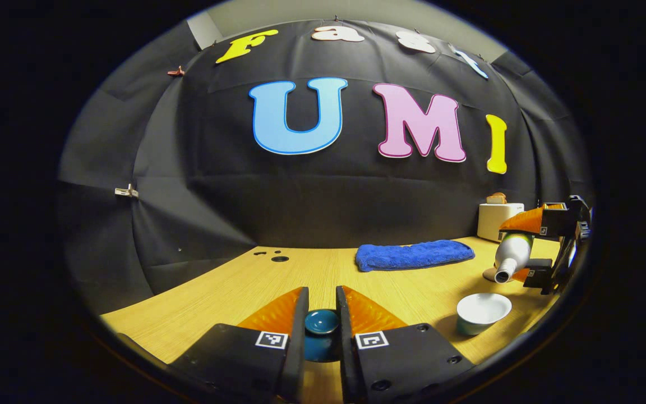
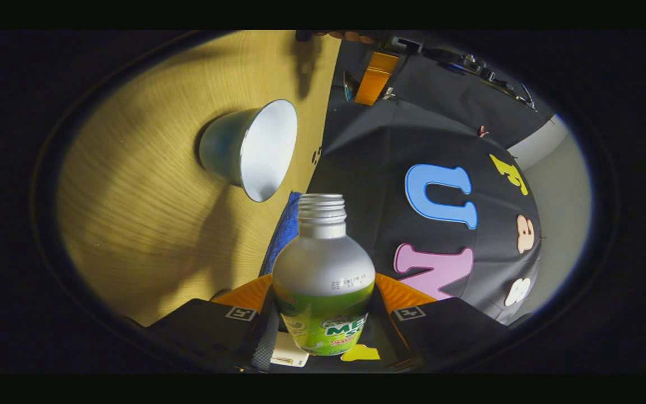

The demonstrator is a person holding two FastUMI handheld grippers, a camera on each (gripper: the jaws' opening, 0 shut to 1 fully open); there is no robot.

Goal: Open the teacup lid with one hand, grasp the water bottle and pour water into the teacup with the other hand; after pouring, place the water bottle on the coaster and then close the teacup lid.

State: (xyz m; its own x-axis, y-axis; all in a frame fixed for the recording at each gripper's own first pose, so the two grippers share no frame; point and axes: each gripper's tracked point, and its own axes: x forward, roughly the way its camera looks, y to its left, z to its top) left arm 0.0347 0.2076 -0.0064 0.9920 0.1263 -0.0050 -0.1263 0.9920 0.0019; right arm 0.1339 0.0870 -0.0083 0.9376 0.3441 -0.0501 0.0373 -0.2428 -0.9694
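My left gripper (image 1: 322, 300) is shut on the dark blue teacup lid (image 1: 322, 324), held just above the wooden table (image 1: 233, 292). The uncovered teacup (image 1: 483, 313), pale outside and white inside, stands to its right. Above the cup, my right gripper (image 1: 525, 248) holds the silver and green water bottle (image 1: 509, 259) tilted, its uncapped mouth aimed down at the cup. In the right gripper view, the bottle (image 2: 323, 264) sits between the fingers of my right gripper (image 2: 323, 283), mouth near the teacup (image 2: 250, 148). A tan coaster (image 1: 488, 274) peeks out behind the bottle.
A folded blue towel (image 1: 413, 255) lies at the back of the table, also showing as a blue towel edge (image 2: 284, 230) in the right gripper view. A white toaster (image 1: 499, 219) with bread stands at the back right. Cable holes (image 1: 280, 258) mark the far left tabletop.
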